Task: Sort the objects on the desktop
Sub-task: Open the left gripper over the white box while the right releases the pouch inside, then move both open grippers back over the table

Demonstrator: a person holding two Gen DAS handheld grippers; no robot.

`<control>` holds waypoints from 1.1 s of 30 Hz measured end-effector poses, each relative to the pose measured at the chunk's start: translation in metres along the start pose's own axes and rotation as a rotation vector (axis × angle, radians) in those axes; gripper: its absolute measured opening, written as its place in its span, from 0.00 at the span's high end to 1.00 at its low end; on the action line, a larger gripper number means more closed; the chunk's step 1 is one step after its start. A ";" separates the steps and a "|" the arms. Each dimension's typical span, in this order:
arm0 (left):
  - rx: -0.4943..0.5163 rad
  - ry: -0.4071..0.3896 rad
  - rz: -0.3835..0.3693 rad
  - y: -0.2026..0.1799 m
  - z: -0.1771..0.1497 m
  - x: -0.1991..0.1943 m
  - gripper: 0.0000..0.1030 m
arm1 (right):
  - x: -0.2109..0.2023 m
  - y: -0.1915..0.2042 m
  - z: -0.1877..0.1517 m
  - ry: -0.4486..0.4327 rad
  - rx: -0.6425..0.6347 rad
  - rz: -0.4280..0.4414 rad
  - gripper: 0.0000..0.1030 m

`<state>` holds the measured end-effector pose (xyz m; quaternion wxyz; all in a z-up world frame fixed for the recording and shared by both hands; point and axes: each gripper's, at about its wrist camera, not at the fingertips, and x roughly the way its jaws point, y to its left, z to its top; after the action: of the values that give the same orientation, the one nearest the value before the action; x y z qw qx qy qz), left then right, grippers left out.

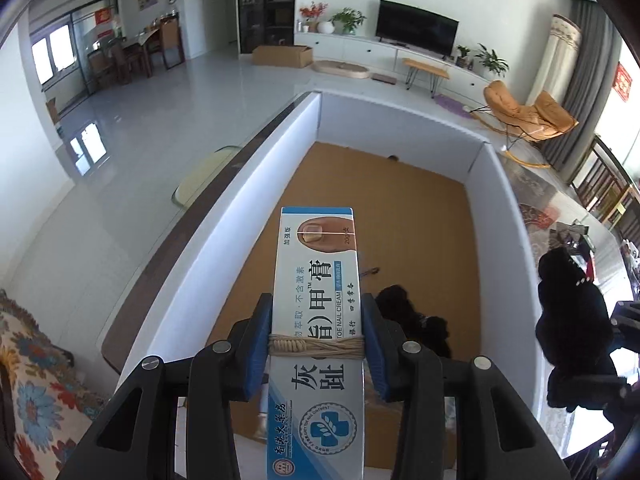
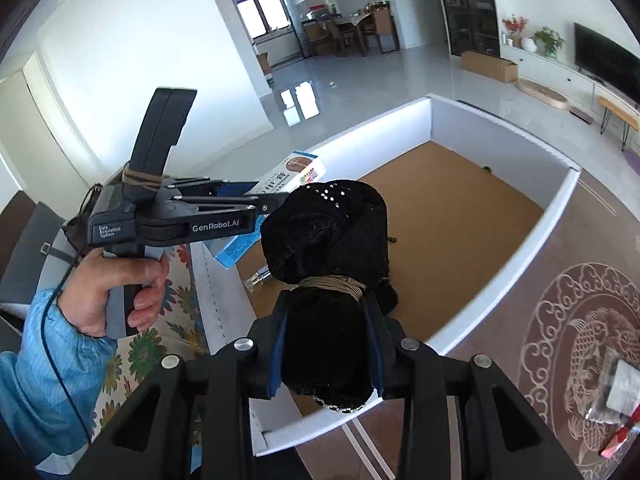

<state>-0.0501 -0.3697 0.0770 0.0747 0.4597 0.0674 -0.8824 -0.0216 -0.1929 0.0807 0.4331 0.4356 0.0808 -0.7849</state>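
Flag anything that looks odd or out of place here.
Nothing looks spilled or damaged. The left gripper holds the toe nail cream box and the right gripper a black velvet pouch, both over the white box, which is nearly empty.

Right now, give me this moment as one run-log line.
left gripper: shut on toe nail cream box | right gripper: shut on black velvet pouch | both over white bin with cardboard floor

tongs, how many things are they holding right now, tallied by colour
white and blue cardboard cream box, in the left tongs: 1
black velvet cloth bundle, in the right tongs: 1
total: 2
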 end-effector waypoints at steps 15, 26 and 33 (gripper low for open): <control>-0.069 0.076 0.074 0.010 -0.015 0.035 0.25 | 0.081 0.027 -0.020 0.070 -0.082 -0.012 0.28; 0.149 -0.117 -0.117 -0.130 -0.009 -0.036 0.25 | -0.036 -0.047 -0.095 -0.231 0.046 -0.308 0.08; 0.362 -0.142 -0.343 -0.276 -0.053 -0.057 0.10 | -0.106 -0.156 -0.213 -0.194 0.349 -0.668 0.08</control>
<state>-0.0292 -0.0852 0.1077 -0.1549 0.3842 -0.0201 -0.9099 0.0178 0.0747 -0.0075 0.0785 0.3762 0.0420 -0.9223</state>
